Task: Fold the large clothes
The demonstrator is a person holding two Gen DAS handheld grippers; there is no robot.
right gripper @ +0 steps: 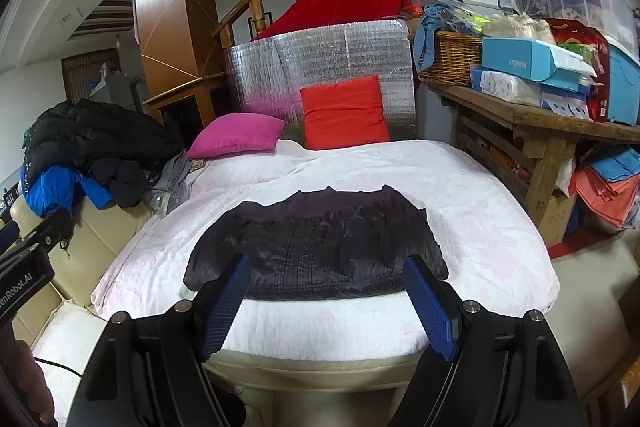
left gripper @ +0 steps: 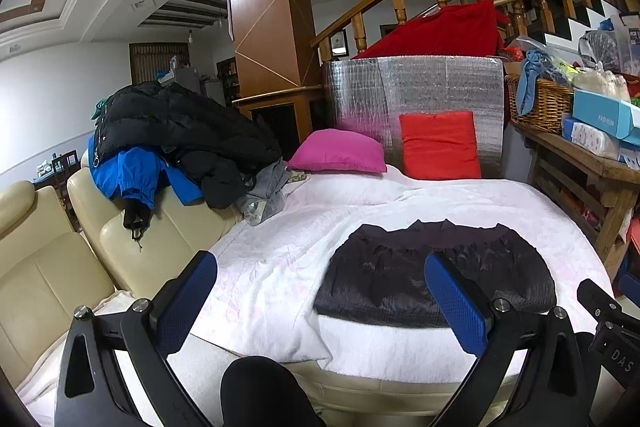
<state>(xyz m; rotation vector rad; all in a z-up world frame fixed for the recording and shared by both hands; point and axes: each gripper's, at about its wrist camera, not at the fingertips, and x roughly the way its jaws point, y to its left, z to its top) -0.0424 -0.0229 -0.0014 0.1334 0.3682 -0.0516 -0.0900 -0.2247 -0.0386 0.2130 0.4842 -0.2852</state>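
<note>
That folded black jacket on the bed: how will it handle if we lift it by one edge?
Black jacket looks quilted and puffy, so probably light and floppy; the fold would likely fall open. Its sheen suggests slick fabric that may slip from a gripper.

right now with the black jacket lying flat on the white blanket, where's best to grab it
Probably the black jacket near hem, at its two outer corners, coming from the bed's front edge. It lies flat with that thick edge nearest the open left hand-held gripper and right hand-held gripper.
</note>
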